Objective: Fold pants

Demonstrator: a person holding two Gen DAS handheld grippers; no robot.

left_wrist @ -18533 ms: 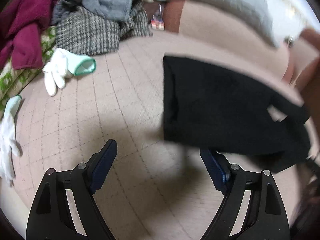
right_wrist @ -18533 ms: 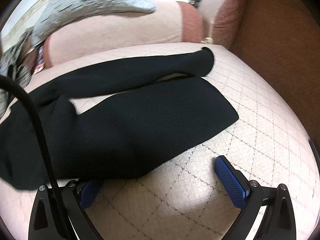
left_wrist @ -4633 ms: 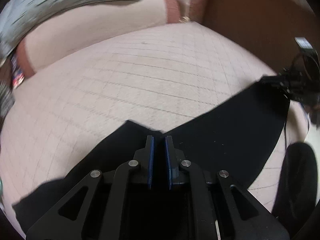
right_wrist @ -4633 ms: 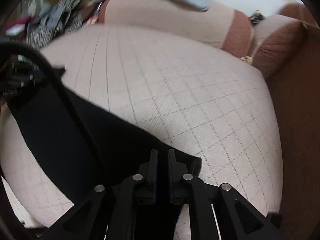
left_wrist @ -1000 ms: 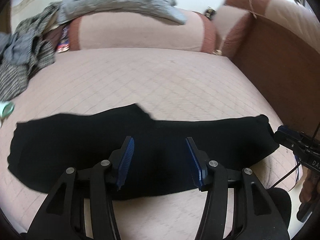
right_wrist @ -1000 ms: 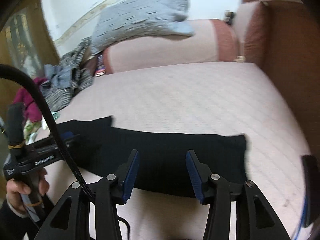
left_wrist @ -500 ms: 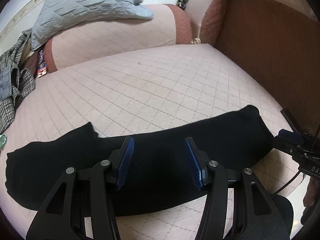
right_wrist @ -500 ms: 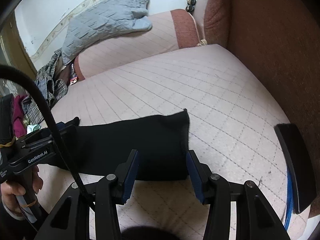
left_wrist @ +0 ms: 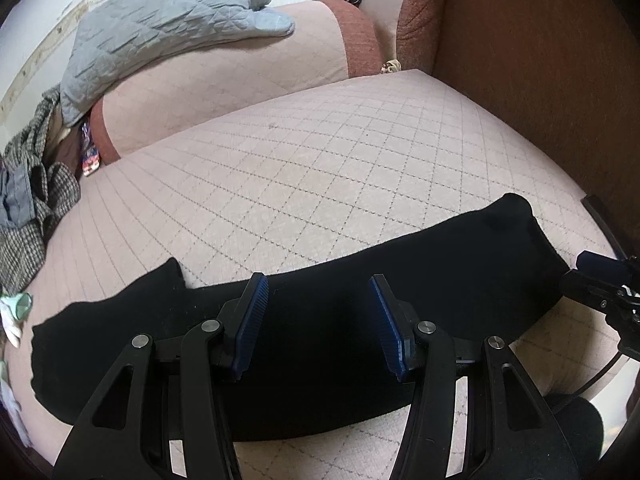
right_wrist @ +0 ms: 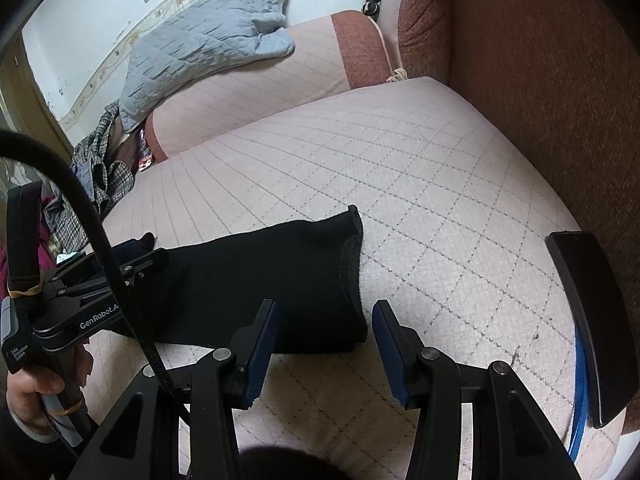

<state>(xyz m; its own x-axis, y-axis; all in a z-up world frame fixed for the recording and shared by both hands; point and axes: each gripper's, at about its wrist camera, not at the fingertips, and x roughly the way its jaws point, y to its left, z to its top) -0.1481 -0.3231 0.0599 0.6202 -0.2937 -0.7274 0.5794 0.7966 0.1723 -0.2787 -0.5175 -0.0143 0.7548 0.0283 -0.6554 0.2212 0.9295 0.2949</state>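
The black pants point(left_wrist: 328, 344) lie folded lengthwise as one long band across the quilted pink sofa seat point(left_wrist: 304, 168), near its front edge. My left gripper point(left_wrist: 318, 320) hangs open over the middle of the band, with nothing between its blue pads. In the right wrist view the pants point(right_wrist: 256, 280) end in a cuffed hem. My right gripper point(right_wrist: 324, 346) stands open just in front of that hem corner, holding nothing. The left gripper point(right_wrist: 132, 258) shows there at the left, in a hand, above the cloth.
A grey quilted blanket point(left_wrist: 160, 28) drapes the sofa back. A pile of checked and grey clothes point(left_wrist: 24, 208) sits at the left end, with white gloves point(left_wrist: 16, 312) beside it. The brown armrest point(left_wrist: 540, 80) walls the right side. A black flat object point(right_wrist: 592, 332) lies at the seat's right edge.
Both grippers stayed open and slid along the pants toward the armrest. The right one now sits at the hem end, lower and closer to the seat. The pants have not moved.
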